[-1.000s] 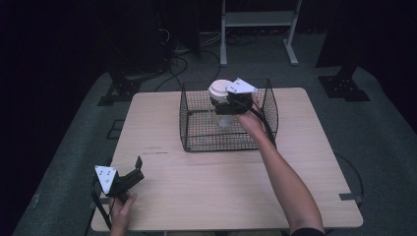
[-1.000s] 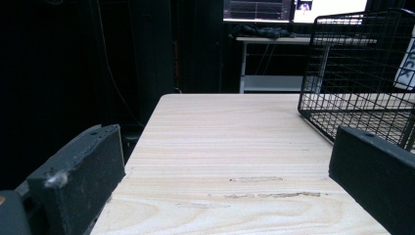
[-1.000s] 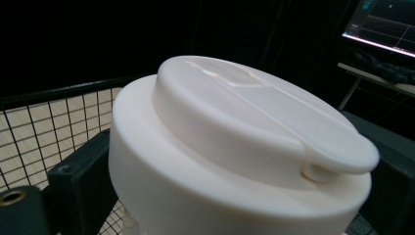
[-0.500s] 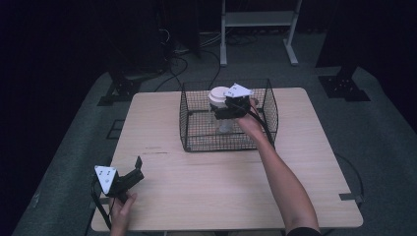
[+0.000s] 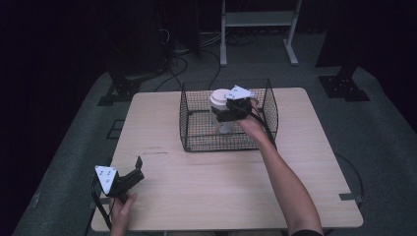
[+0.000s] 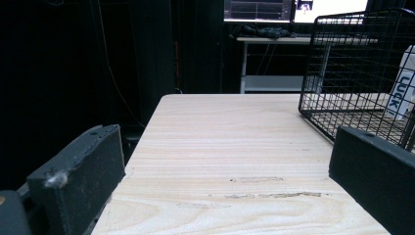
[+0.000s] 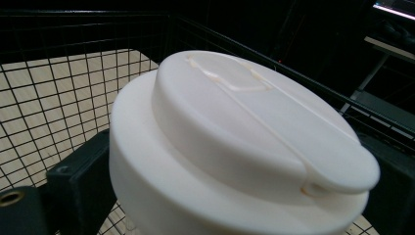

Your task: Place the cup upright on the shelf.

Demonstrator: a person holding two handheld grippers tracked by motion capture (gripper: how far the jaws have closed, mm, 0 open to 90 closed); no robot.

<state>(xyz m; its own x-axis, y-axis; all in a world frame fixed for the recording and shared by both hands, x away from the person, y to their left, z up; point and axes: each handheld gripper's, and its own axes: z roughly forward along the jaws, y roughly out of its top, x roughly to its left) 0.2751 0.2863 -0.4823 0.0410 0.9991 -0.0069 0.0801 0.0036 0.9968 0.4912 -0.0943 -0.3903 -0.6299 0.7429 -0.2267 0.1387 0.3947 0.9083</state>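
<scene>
A white paper cup with a white lid (image 5: 219, 98) stands upright inside the black wire basket (image 5: 194, 123) at the table's far middle. My right gripper (image 5: 230, 112) is shut on the cup just under its lid. In the right gripper view the lid (image 7: 235, 132) sits close up between the black fingers (image 7: 78, 181), with basket mesh (image 7: 58, 73) behind. I cannot tell whether the cup's base touches the basket floor. My left gripper (image 5: 136, 168) rests open at the table's near left corner. In the left gripper view its wide-apart fingers (image 6: 78, 181) hold nothing, and the basket (image 6: 352, 73) and cup (image 6: 404, 93) show at the right.
The wooden table (image 5: 221, 187) carries only the basket. A white metal stand (image 5: 255, 22) and cables lie on the floor beyond the far edge. Black stand feet (image 5: 342, 83) flank the table on the dark floor.
My right gripper has lowered the cup a little deeper into the basket. The left gripper has stayed where it was.
</scene>
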